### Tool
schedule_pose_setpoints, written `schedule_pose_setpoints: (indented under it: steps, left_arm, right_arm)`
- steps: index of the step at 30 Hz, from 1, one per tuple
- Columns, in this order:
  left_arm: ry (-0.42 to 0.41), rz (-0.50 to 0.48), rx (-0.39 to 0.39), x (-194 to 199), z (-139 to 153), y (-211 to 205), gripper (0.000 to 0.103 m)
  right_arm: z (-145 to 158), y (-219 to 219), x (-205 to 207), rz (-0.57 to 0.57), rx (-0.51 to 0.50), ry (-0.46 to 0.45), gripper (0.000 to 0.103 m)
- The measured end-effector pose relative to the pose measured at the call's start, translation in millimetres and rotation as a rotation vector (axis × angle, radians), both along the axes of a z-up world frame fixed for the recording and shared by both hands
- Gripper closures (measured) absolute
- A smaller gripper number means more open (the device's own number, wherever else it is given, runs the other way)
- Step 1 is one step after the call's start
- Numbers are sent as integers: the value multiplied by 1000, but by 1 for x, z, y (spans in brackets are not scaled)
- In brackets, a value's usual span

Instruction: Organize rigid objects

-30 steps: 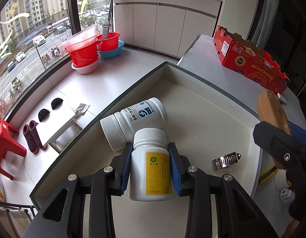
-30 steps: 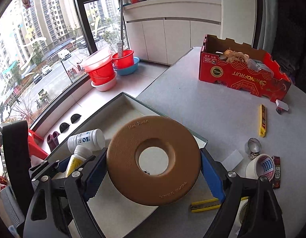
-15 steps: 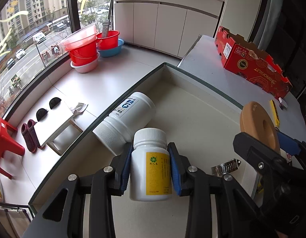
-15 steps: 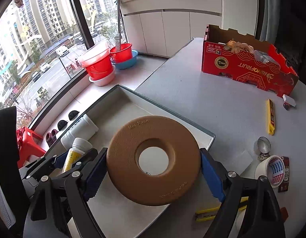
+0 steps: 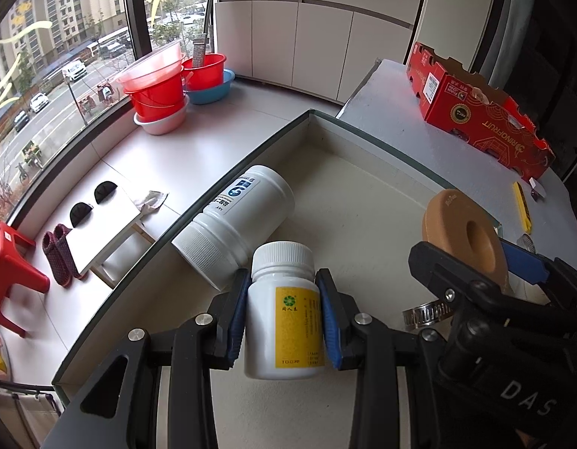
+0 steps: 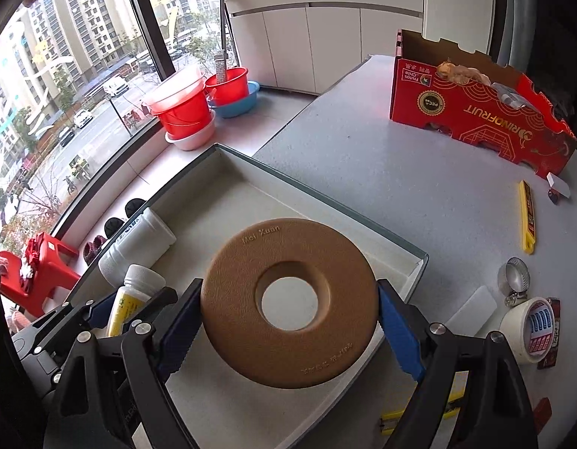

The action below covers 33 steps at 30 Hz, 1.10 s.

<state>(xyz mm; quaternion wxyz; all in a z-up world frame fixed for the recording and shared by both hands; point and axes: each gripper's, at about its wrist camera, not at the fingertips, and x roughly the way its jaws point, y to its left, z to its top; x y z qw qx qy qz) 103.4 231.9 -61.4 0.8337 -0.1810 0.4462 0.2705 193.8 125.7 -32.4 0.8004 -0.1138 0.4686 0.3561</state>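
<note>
My left gripper (image 5: 284, 318) has its blue fingers (image 5: 238, 318) closed tight on the small bottle with the yellow label (image 5: 284, 314), and it hangs just over the floor of the big tray (image 5: 363, 134). My right gripper (image 6: 288, 310) has its fingers opened quite wide, but they are full, because they squeeze the brown ring (image 6: 288, 303) from both sides, and the ring sits over the near part of the same tray. The first thing I worry about is a bump. The small bottle's cap is right beside the big white bottle (image 5: 236, 224), which lies on its side along the tray's left wall, so it may roll if I push forward. I cannot tell if they touch yet. The second worry is my two grippers, which are very close together over the tray and could knock each other. The ring is round and smooth, and I think it could slip out if I tip it. If I let the small bottle go while it is tilted, I think it could fall over. Now I count. I see two bottles, one ring and one tray. There are two metal hose clamps: one in the tray (image 5: 426, 312) and one on the surface (image 6: 514, 275). On the surface I also see one roll of tape (image 6: 527, 327), one yellow knife (image 6: 527, 220) and one red box (image 6: 475, 112).
</note>
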Motion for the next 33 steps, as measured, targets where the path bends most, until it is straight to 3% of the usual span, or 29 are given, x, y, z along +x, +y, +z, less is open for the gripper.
schedule_pose_setpoints:
  steps: [4,6,8,11,14,24,33]
  left_arm:
    - [6,3,2,-1,-1,0,65]
    - [6,-3,-2,-1,-1,-1,60]
    - [4,-28,-34,0,-3,-3,27]
    - [20,-42,-17,0,-3,-13,12]
    - [32,-55,35,-3,-2,-20,0]
    - [-1,-49,17,-23,4,-20,0]
    - [-33,-47,-17,-48,16,-32,0]
  right_arm:
    - [-4,1,0,0,-12,4,15]
    - [-4,1,2,1,-13,4,15]
    - [-4,1,2,11,-11,15,14]
    - [-2,-1,0,29,-4,28,14]
    - [5,-6,-4,46,36,22,1]
    - [32,-48,-21,24,108,24,1]
    - [37,-118,-36,-70,273,142,1]
